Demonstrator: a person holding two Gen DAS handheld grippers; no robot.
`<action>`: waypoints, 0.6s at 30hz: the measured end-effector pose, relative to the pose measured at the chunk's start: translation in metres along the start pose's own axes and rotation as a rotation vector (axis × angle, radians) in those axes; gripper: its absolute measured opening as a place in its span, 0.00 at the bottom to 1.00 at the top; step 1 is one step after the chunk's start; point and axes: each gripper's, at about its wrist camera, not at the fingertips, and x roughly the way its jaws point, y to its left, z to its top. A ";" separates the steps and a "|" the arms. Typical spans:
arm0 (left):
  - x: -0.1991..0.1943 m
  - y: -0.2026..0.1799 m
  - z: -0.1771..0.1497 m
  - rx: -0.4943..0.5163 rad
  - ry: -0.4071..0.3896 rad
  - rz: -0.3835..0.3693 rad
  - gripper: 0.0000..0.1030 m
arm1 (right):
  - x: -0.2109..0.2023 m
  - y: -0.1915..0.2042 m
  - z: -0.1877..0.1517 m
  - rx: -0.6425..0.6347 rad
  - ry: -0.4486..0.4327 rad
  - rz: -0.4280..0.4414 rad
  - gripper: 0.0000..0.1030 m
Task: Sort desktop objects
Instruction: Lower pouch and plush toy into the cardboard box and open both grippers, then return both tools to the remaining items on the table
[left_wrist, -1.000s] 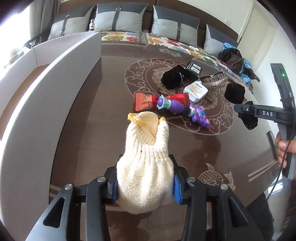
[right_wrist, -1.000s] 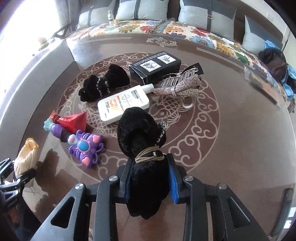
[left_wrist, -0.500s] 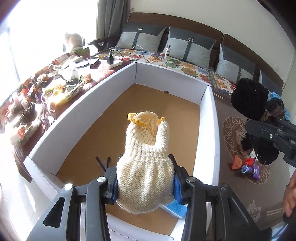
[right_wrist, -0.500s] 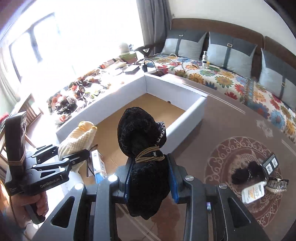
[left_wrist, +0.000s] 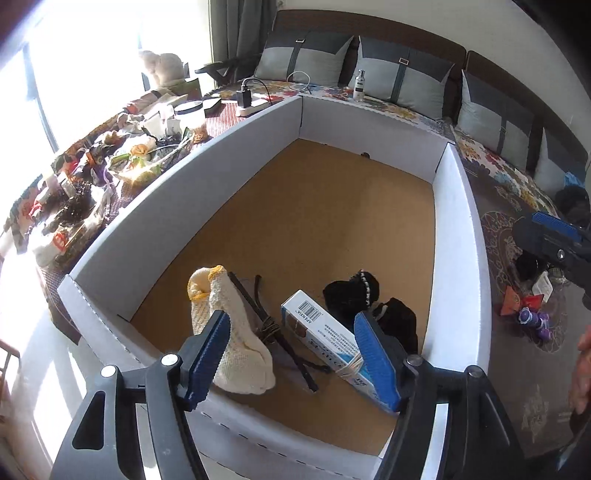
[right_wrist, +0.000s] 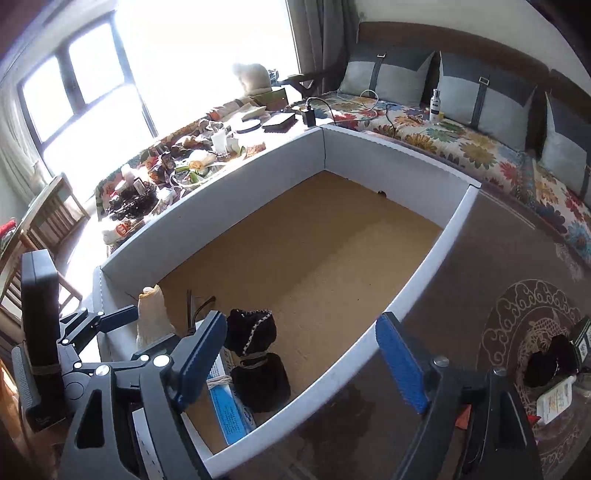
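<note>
While both hover over the near end of the box (left_wrist: 159, 192), the left claw (left_wrist: 291, 354) and the right claw (right_wrist: 301, 363) stand wide apart and hold nothing — blue pads bare. In the left wrist view the left claw's pads frame what lies on the brown floor of the box: a cream knit sock (left_wrist: 229, 339) on the left, with one pad in front of it so that contact cannot be told; dark straps (left_wrist: 266, 325) just beside it; a blue-and-white carton (left_wrist: 325, 332) tilted toward the near wall; and a black velvet bundle (left_wrist: 365, 302) at the right, against the carton. The right wrist view shows the same bundle (right_wrist: 255, 358) between its pads, inside the box near the right wall, with the sock (right_wrist: 153, 314) farther left by the left claw.

Right of the box, the dark patterned tabletop (right_wrist: 461, 280) carries a purple toy (left_wrist: 532, 321), a red packet (left_wrist: 511, 301), a white tube (right_wrist: 554, 398) and another black item (right_wrist: 546, 360). Behind runs a floral sofa (right_wrist: 461, 147) with grey cushions — a bright window (right_wrist: 177, 55) and a cluttered side table (left_wrist: 96, 177) lie to the left.
</note>
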 end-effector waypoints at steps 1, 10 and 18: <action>-0.010 -0.014 0.000 0.014 -0.019 -0.027 0.67 | -0.013 -0.014 -0.007 0.001 -0.032 -0.035 0.88; -0.058 -0.178 -0.039 0.304 -0.101 -0.312 0.94 | -0.083 -0.186 -0.142 0.139 -0.022 -0.420 0.95; 0.042 -0.278 -0.108 0.482 0.092 -0.294 0.94 | -0.102 -0.280 -0.256 0.346 0.148 -0.542 0.95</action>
